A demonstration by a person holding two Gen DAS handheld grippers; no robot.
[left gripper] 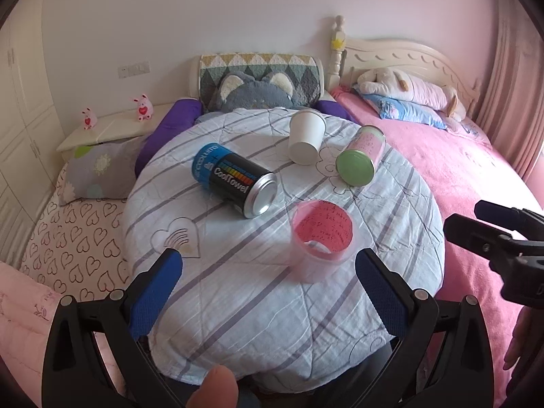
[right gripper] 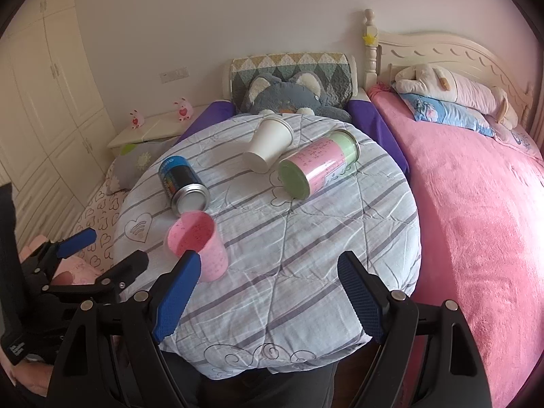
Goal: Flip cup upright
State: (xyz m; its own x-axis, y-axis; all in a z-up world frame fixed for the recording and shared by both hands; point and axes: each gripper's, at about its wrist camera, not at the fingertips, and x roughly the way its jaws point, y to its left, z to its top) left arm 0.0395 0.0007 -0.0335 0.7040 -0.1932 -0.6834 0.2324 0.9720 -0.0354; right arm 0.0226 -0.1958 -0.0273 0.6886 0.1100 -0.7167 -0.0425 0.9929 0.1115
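A pink translucent cup (left gripper: 319,241) stands upright, mouth up, on a round table with a striped cloth (left gripper: 238,299); it also shows in the right wrist view (right gripper: 200,248). A white paper cup (left gripper: 306,137) lies on its side at the far part of the table, also in the right wrist view (right gripper: 268,146). My left gripper (left gripper: 268,268) is open and empty, just short of the pink cup. My right gripper (right gripper: 268,272) is open and empty over the near table; its left fingertip (right gripper: 188,265) overlaps the pink cup in view.
A black and blue CoolTowel can (left gripper: 234,183) and a pink and green can (left gripper: 360,158) lie on their sides. A pink bed (left gripper: 476,176) is on the right, a heart-print bed (left gripper: 78,238) on the left, plush toys and a headboard behind.
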